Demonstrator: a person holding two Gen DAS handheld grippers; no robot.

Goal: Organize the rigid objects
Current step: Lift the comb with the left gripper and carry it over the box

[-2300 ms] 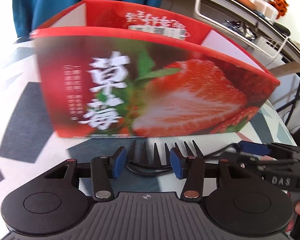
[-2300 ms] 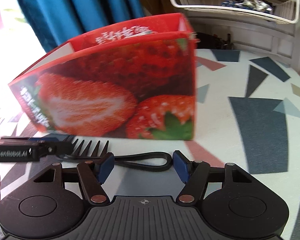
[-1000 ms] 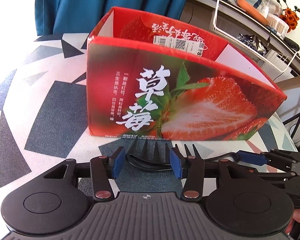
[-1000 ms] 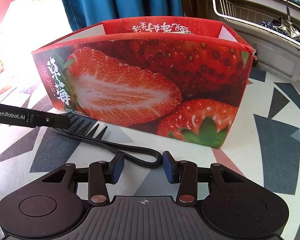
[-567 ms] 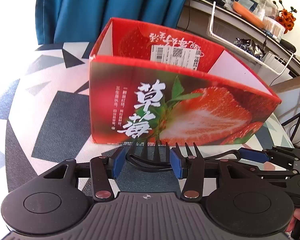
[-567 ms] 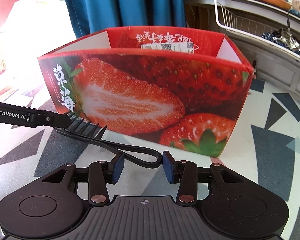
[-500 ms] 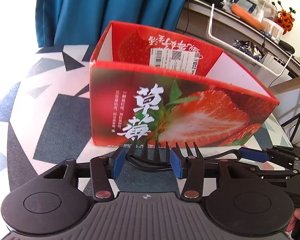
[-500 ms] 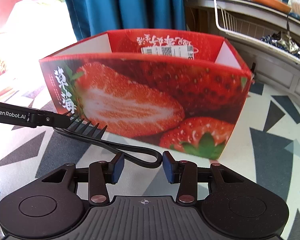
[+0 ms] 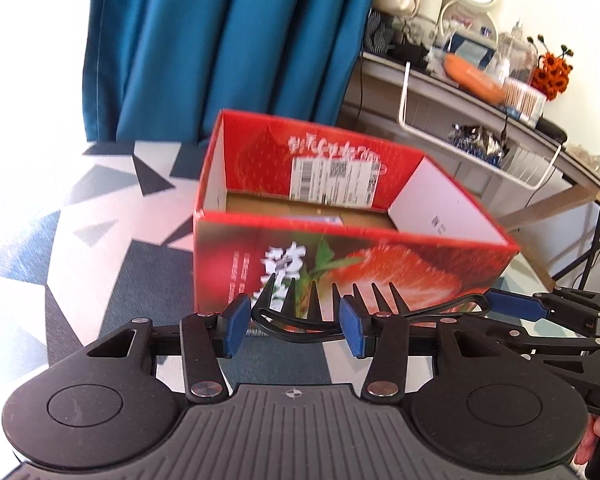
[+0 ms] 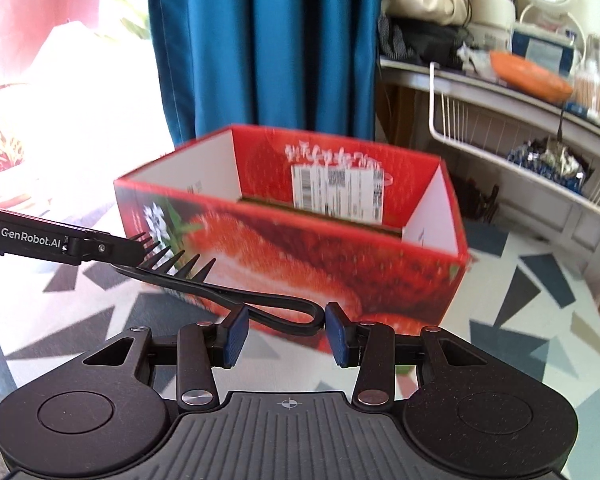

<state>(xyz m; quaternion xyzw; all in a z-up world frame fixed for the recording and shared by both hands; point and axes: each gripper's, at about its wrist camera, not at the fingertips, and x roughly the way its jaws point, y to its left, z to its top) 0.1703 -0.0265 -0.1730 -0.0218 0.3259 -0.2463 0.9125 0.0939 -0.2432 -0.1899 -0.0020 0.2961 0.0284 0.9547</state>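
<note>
The patterned desk [image 9: 100, 240] carried an open strawberry box [image 9: 340, 256]. In front of it, above the desk, a black comb [image 10: 228, 292] hung between left tongs [image 9: 292, 326] and right tongs [image 10: 286, 334], both pinching it.

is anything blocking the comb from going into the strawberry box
Only the box's near wall: the black comb, held by the left gripper and right gripper, sits in front of it, below the rim. The strawberry box is open-topped; nothing visible covers it.
</note>
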